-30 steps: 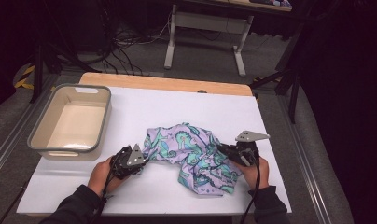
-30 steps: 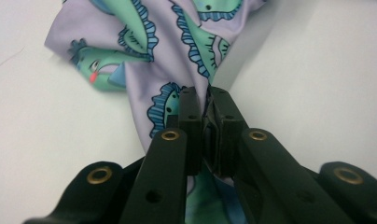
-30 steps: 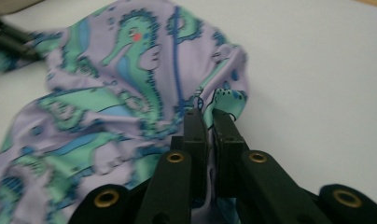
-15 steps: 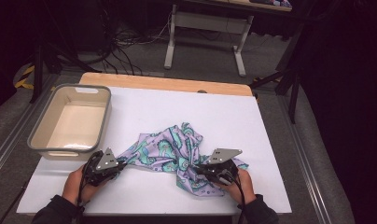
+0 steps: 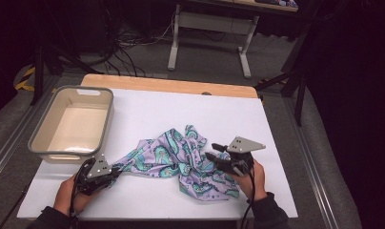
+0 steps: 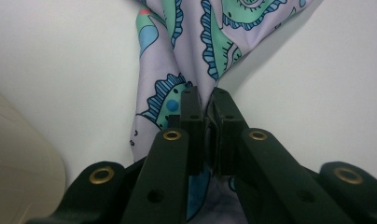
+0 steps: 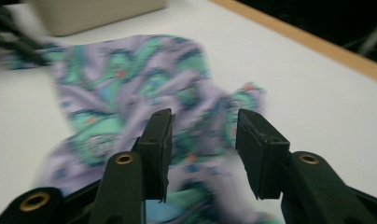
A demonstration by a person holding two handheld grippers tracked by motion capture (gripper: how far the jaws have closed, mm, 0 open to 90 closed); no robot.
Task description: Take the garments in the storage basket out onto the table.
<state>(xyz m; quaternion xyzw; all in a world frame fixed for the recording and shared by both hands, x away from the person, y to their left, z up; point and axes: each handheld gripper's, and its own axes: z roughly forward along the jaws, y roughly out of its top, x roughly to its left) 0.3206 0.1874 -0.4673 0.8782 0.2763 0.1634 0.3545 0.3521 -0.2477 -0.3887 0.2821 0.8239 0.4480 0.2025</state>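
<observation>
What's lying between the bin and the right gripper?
In the high view, bare white table next to the bin, then the patterned cloth up to the right gripper.

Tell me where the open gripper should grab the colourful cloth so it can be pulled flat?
Probably the loose corner of the cloth nearest the right gripper, at the lower right of the heap. Come in low from the right, jaws level with the table. The left gripper already pinches the opposite end, stretched to a point, so pulling away from it should spread the bunched folds.
</observation>
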